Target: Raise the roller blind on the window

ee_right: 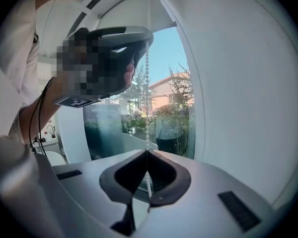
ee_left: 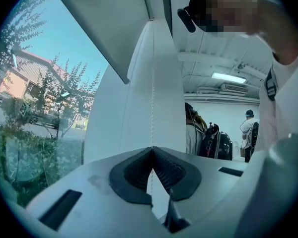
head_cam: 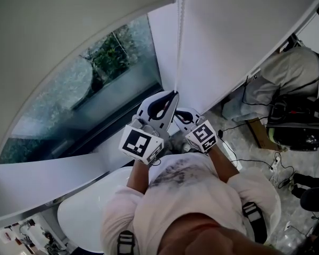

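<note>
The grey-white roller blind [head_cam: 69, 41] covers the upper part of the window [head_cam: 106, 84], its bottom bar running diagonally across the glass. A white bead chain [head_cam: 179, 36] hangs beside the white wall panel. My left gripper [head_cam: 175, 93] is shut on the chain, higher up. My right gripper [head_cam: 177, 113] is shut on the same chain just below it. In the left gripper view the chain [ee_left: 152, 113] runs up from the closed left gripper [ee_left: 151, 148], with the blind [ee_left: 104, 24] above. In the right gripper view the chain [ee_right: 147, 83] rises from the closed right gripper [ee_right: 147, 150].
A white wall panel [head_cam: 212, 47] stands right of the window. A round white table [head_cam: 80, 217] is below left. A person with a backpack [head_cam: 292, 78] stands at right, near a cardboard box [head_cam: 260, 134] and floor cables [head_cam: 255, 163]. More people [ee_left: 248, 133] stand across the room.
</note>
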A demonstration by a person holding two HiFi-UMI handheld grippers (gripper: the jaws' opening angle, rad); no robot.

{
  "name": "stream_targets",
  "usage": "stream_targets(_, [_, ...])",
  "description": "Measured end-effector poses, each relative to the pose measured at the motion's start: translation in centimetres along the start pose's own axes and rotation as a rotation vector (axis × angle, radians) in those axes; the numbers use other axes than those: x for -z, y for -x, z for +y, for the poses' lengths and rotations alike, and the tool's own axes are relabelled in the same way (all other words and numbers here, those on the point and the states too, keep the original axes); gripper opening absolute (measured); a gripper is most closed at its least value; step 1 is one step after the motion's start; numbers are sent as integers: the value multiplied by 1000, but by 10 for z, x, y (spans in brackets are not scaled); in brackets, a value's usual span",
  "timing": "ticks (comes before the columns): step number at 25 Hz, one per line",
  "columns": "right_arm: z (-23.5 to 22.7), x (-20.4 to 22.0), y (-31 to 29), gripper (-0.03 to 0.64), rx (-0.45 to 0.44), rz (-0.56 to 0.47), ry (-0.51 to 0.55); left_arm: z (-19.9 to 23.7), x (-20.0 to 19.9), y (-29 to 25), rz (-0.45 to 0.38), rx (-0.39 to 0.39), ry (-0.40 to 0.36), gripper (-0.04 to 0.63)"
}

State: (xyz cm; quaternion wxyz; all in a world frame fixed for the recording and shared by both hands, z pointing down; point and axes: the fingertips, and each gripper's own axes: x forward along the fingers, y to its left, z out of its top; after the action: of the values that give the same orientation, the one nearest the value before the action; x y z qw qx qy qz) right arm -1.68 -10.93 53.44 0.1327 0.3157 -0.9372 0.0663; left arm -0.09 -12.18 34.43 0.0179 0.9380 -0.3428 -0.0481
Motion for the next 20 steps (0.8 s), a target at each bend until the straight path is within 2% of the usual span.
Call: stream_targets(20, [3,45,-8,61,-12,91,-44,-3,47,5,74,22,80,9])
